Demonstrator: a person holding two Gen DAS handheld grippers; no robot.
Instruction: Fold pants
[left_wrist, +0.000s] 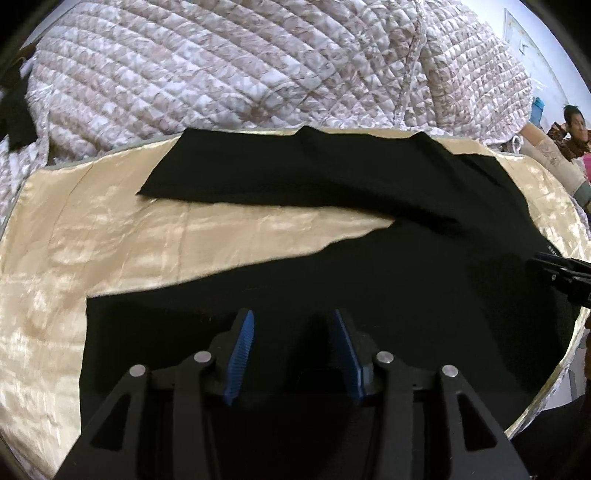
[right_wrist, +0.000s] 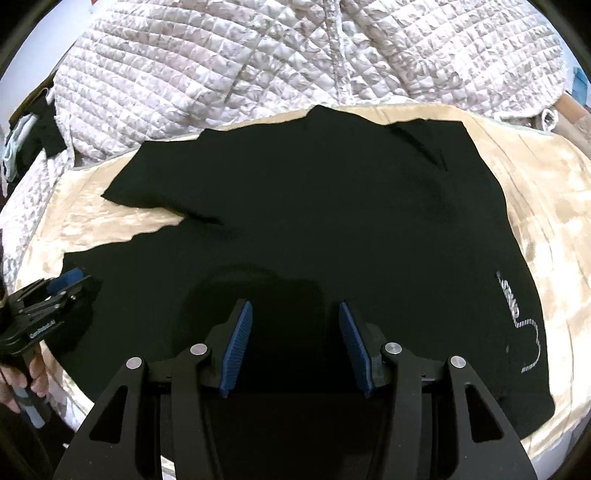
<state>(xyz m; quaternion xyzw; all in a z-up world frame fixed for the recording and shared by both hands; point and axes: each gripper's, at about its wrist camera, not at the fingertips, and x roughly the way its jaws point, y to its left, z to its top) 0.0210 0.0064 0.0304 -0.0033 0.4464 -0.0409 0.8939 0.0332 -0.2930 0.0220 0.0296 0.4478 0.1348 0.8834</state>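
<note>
**Fold pants: early stage, both tools empty**

Black pants (right_wrist: 314, 206) spread flat on cream satin sheet (left_wrist: 122, 236) over the bed; legs splayed in a V toward 9–10 o'clock, waist end with white lettering at 3–4 o'clock in right view. No fold visible yet; leg-on-leg fold and lengthwise folds judged outstanding. Left tool (left_wrist: 291, 334) wide, holding nothing, hovering over near leg close to its hem. Right tool (right_wrist: 295, 332) wide, empty, over the seat region. Far leg edge runs just beside quilted blanket (left_wrist: 229, 70) at 12 o'clock: little room there. Bare sheet at 9 o'clock open for moves. Near edge of bed at 6 o'clock, close.
</note>
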